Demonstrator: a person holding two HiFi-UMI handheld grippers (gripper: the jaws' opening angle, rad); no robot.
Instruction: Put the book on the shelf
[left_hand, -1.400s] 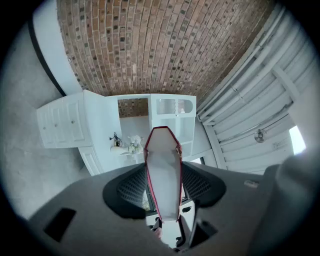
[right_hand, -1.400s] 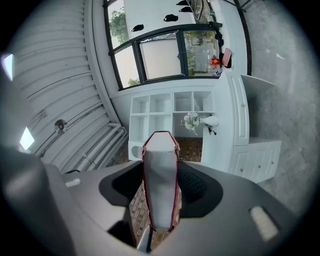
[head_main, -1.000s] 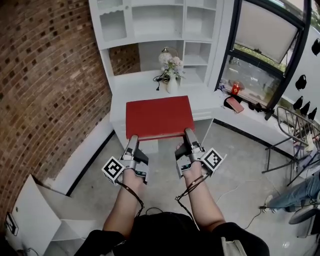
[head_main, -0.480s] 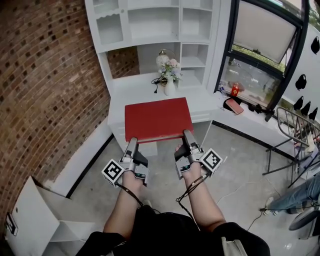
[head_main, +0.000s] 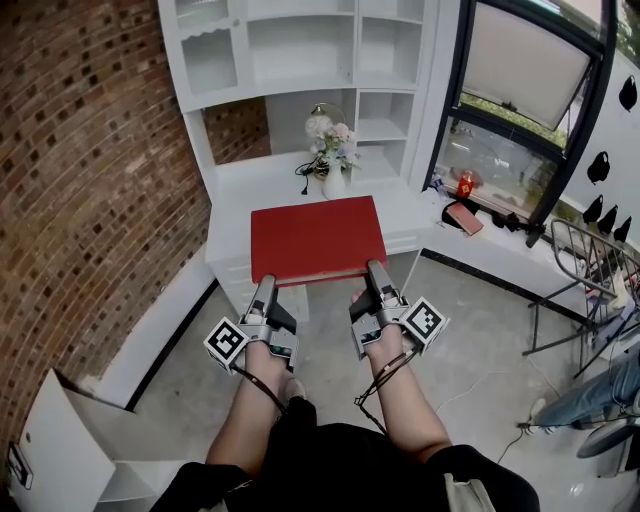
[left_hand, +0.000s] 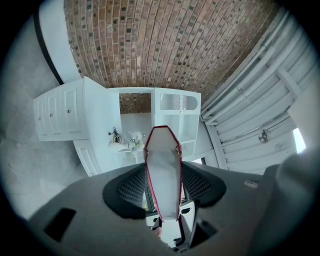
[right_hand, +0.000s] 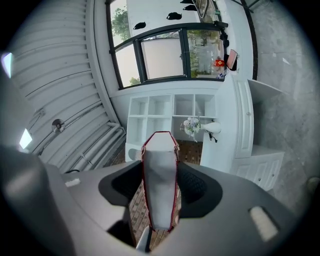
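Observation:
A large red book (head_main: 316, 238) is held flat in front of me, its near edge gripped at both corners. My left gripper (head_main: 266, 284) is shut on its near left corner, and my right gripper (head_main: 376, 269) is shut on its near right corner. In the left gripper view the book (left_hand: 163, 172) shows edge-on, white pages between red covers, pinched by the black pads. The right gripper view shows the book (right_hand: 160, 182) the same way. Ahead stands the white shelf unit (head_main: 300, 50) with open compartments above a white counter (head_main: 245, 185).
A white vase of flowers (head_main: 326, 150) with a black cable stands on the counter under the shelves. A brick wall (head_main: 90, 170) runs along the left. A dark-framed window (head_main: 520, 100) and low sill with small objects are at the right. A white cabinet door (head_main: 50, 450) stands at lower left.
The shelf unit and counter have shifted slightly left and down in the head view as I move. The book stays gripped by both grippers in the same pose.

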